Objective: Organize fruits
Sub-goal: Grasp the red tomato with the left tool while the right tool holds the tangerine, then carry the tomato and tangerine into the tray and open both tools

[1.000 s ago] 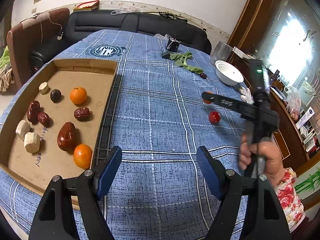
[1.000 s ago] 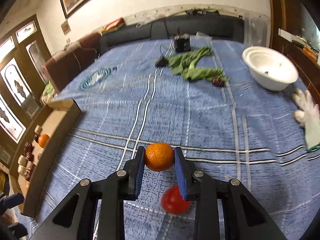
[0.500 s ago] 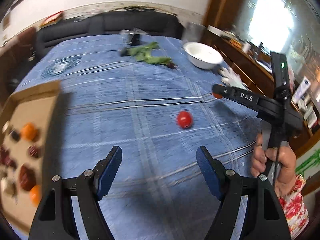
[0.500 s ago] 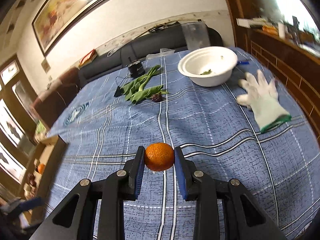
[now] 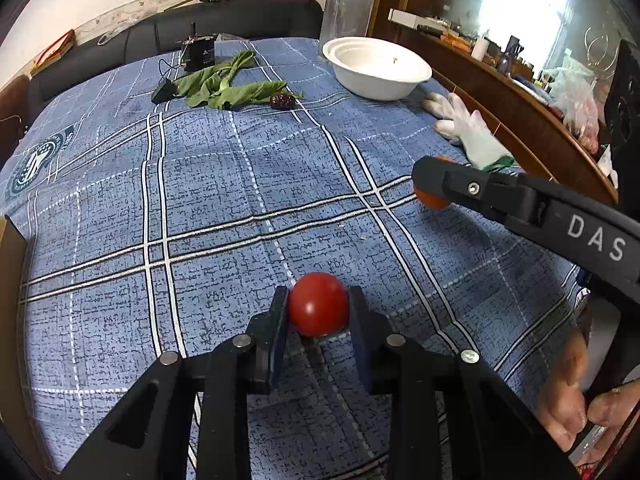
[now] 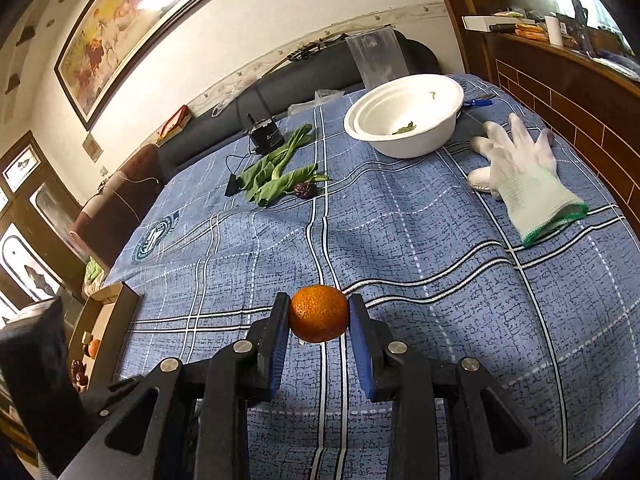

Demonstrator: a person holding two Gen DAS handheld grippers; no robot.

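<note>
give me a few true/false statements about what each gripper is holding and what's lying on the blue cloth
1. The left gripper is closed on a red tomato. True.
2. The right gripper is empty. False: its jaws grip an orange.
3. The white bowl sits upside down on the cloth. False: it stands upright, with a few green scraps inside.
4. A white glove lies on the blue cloth near the bowl. True.
5. The dark red date lies inside the bowl. False: it lies on the cloth beside the green leaves.
</note>
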